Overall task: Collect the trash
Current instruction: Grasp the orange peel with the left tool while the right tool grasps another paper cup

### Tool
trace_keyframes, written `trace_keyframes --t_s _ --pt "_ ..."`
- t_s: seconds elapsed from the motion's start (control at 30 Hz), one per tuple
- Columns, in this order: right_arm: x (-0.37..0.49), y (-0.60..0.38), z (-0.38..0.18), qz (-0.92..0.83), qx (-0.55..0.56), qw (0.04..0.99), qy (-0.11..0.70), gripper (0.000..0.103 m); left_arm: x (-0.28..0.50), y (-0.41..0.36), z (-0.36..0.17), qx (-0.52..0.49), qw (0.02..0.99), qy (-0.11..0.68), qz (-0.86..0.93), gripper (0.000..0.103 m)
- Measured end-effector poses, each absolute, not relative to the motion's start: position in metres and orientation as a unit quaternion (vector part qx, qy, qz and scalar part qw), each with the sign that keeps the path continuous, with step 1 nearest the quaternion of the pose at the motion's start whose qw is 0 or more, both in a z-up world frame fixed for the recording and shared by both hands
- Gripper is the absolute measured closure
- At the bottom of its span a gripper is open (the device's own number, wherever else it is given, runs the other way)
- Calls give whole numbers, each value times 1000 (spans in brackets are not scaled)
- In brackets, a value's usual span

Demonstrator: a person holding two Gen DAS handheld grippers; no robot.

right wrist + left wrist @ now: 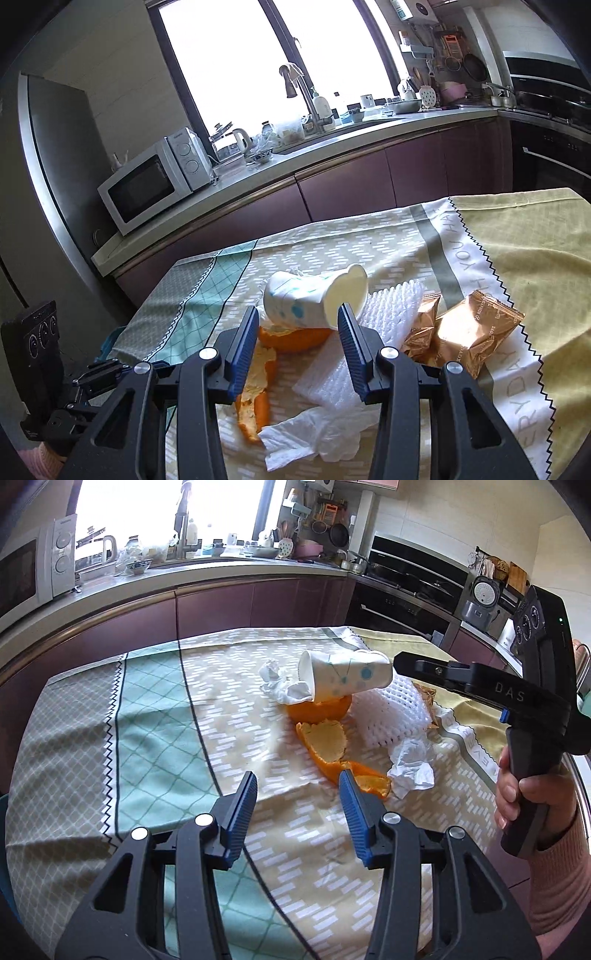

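bench (155,716): covered by patterned tablecloth, green, grey and beige panels; yellow cloth (535,251) over the far right part, zigzag-edged band with lettering between them
kitchen counter (236,181): behind bench, holds microwave (155,184), kettle, sink tap, bottles, bowls; window above is blown out
trash pile: mid-bench, all pieces close together, several touching
foam net (395,712): white mesh sleeve, lying right of the cup, partly under it in right wrist view
paper cup (345,674): white with blue dots, on its side, resting on top of an orange peel half (321,709); open mouth faces the right tool
snack wrapper (465,332): copper foil, crumpled, right of foam net, on the lettered band
long orange peel (332,749): pith up, lying near side of the pile; its end sits just behind the left tool's right fingertip
tissue near (412,766): crumpled white, touching long peel's end, below foam net
tissue far (280,685): crumpled white, behind and left of cup, touching it
left tool (297,788): wide apart, nothing between fingers, hovering over bench near side of pile
right tool (297,323): wide apart, holding nothing; cup appears between the fingertips in right wrist view, contact unclear
right hand (524,794): wrapped on the right tool's handle, pink sleeve
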State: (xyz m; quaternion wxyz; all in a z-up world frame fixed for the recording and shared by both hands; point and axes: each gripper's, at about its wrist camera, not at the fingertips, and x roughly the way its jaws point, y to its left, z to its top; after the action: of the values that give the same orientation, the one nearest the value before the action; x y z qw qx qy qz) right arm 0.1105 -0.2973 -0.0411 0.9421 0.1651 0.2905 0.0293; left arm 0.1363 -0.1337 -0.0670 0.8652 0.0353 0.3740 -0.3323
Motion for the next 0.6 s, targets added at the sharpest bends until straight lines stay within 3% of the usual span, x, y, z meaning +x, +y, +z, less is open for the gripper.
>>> trace_keyframes --t_s 0.33,0.6 --pt "129 -300 -49 47 178 937 297 61 162 -169 -85 24 839 417 -349 59" --pt "133 -305 -54 54 187 934 300 78 177 -186 -104 16 817 451 -358 73"
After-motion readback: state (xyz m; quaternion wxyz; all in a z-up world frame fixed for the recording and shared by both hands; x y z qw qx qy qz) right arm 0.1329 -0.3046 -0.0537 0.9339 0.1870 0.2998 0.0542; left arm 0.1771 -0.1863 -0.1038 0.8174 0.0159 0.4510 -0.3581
